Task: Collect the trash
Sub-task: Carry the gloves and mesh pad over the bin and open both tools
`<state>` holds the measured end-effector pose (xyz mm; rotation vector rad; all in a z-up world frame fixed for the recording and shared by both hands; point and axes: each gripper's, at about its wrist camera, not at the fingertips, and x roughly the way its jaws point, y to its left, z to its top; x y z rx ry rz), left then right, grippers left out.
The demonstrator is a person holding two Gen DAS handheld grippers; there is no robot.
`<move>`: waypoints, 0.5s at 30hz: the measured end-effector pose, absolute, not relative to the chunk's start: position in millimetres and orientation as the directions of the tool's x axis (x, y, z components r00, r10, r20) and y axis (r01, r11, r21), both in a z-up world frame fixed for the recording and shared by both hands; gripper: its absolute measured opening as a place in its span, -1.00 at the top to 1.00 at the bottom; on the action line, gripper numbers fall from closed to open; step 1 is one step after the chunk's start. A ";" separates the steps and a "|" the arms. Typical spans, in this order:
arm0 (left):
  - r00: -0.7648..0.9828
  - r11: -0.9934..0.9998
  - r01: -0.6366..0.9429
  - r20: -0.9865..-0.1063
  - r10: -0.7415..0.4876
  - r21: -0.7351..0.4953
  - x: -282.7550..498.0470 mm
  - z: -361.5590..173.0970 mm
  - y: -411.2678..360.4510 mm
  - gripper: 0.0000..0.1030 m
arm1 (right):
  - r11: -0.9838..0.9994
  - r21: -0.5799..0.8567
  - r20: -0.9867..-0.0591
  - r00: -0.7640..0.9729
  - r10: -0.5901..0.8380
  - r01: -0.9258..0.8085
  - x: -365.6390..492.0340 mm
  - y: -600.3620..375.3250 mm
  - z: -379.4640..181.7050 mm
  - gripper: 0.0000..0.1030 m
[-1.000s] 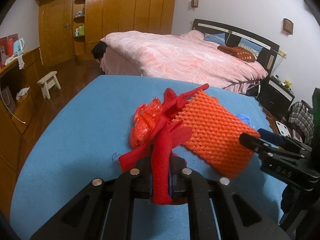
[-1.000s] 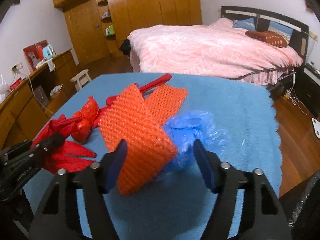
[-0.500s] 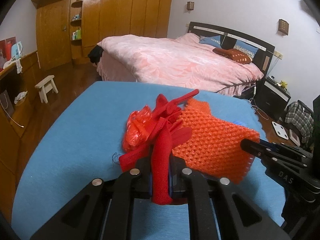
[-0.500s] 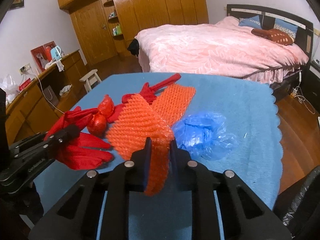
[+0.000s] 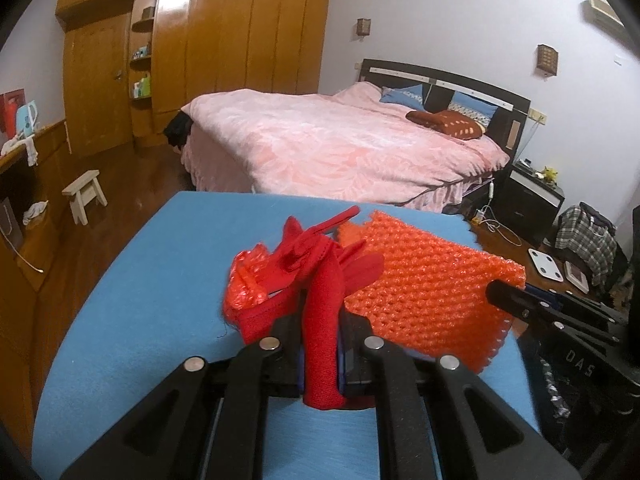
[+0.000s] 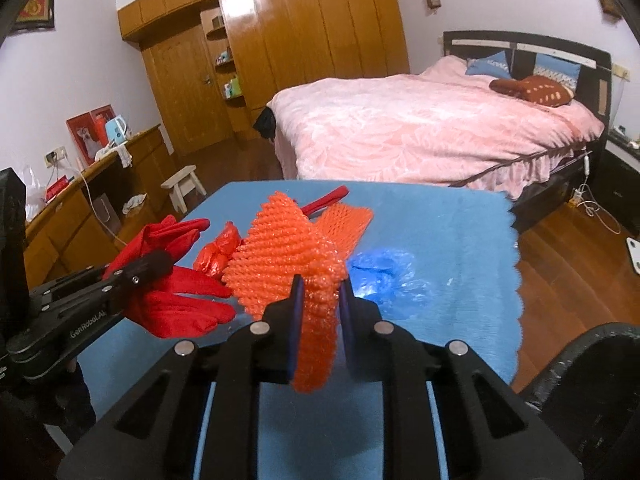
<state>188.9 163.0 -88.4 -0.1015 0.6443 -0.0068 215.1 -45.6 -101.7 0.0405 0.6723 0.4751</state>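
My left gripper [image 5: 322, 332] is shut on a red fabric glove [image 5: 320, 280], lifted above the blue tablecloth [image 5: 160, 280]. A crumpled red plastic bag [image 5: 244, 280] sits right beside the glove. In the right wrist view my right gripper [image 6: 320, 292] is shut on an orange foam net [image 6: 288, 256], which bunches between the pads and hangs clear of the table. That net [image 5: 432, 292] also shows in the left wrist view, with the right gripper [image 5: 500, 294] at its edge. A second orange net [image 6: 346, 224] and a blue plastic bag [image 6: 384, 276] lie on the cloth.
A black trash bag [image 6: 592, 380] opens at the lower right, off the table's edge. Beyond the table stand a pink bed [image 6: 420, 128], a wooden wardrobe [image 6: 300, 40], a small stool [image 6: 184, 188] and a low cabinet [image 6: 88, 208] on the left.
The right jaws closed on the orange net and lifted it off the cloth. The left gripper rose with the red glove still held.
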 end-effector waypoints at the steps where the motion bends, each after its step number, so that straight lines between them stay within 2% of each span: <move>1: 0.802 0.995 -0.019 -0.596 -0.043 -0.097 187.4 -85.6 159.5 0.80 | 0.895 0.188 -0.587 0.685 0.432 -0.404 212.9 -48.8 -99.3 0.68; 15: 0.815 0.991 0.063 -0.567 -0.118 -0.116 172.2 -65.1 117.1 0.80 | 0.934 0.186 -0.547 0.757 0.357 -0.306 180.5 -115.7 -72.2 0.68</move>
